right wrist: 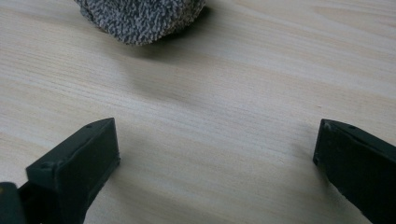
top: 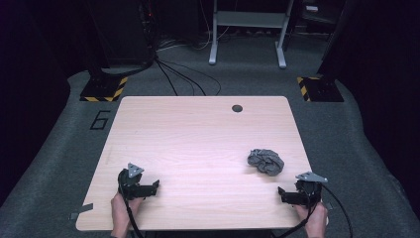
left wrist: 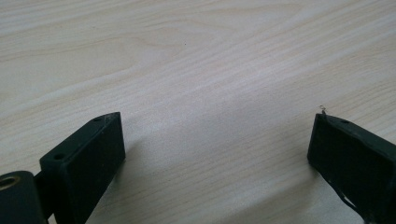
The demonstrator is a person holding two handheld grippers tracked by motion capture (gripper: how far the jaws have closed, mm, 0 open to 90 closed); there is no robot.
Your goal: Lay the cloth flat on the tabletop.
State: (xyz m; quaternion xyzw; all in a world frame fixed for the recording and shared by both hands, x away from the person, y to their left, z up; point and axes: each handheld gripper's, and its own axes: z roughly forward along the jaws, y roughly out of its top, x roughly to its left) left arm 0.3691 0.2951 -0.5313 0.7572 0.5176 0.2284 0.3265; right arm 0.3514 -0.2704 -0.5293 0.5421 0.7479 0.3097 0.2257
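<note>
A crumpled grey cloth (top: pixel 266 161) is seen on the bench (top: pixel 198 144), near the right tongs (top: pixel 281 193). Both the left tongs (top: pixel 156 185) and right tongs are held apart, gripping nothing.

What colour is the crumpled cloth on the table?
Grey, with a fine speckled weave; the cloth shows best in the right gripper view.

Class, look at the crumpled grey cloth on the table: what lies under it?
The grey cloth rests directly on the wooden table, bare wood showing all round it. Whatever its bunched folds cover is hidden. The right gripper sits apart from it, jaws open.
</note>
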